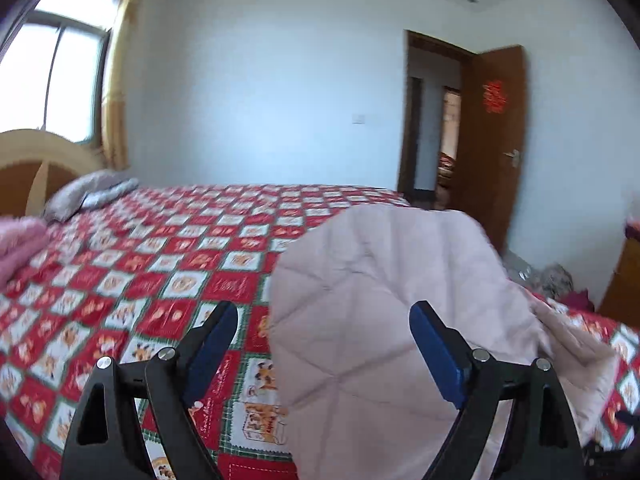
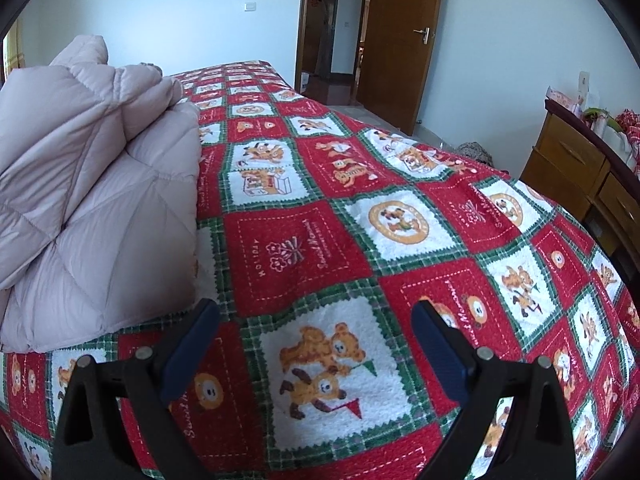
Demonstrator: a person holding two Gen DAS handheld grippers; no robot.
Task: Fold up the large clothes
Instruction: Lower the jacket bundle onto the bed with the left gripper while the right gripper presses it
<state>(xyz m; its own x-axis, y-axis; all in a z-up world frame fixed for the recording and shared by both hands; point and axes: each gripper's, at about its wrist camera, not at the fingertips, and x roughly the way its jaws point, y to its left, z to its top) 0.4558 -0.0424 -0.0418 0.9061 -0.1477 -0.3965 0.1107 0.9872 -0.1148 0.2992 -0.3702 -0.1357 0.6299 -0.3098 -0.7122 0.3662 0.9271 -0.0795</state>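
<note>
Left gripper (image 1: 324, 334): blue fingers (image 1: 434, 354) spread wide, nothing pinched; just past them a fold of the pale pink quilted coat (image 1: 384, 300). Right gripper (image 2: 316, 336): fingers (image 2: 438, 354) also spread, empty, above a bear patch of the red and green checked bedspread (image 2: 360, 216). In the right view, coat (image 2: 100, 184) lying bunched and partly folded on the bed, left of the fingers, apart from them. Further away: grey pillow (image 1: 88, 196) by the wooden headboard (image 1: 40, 160), open brown door (image 2: 400, 40), wooden drawers (image 2: 572, 160) at right.
</note>
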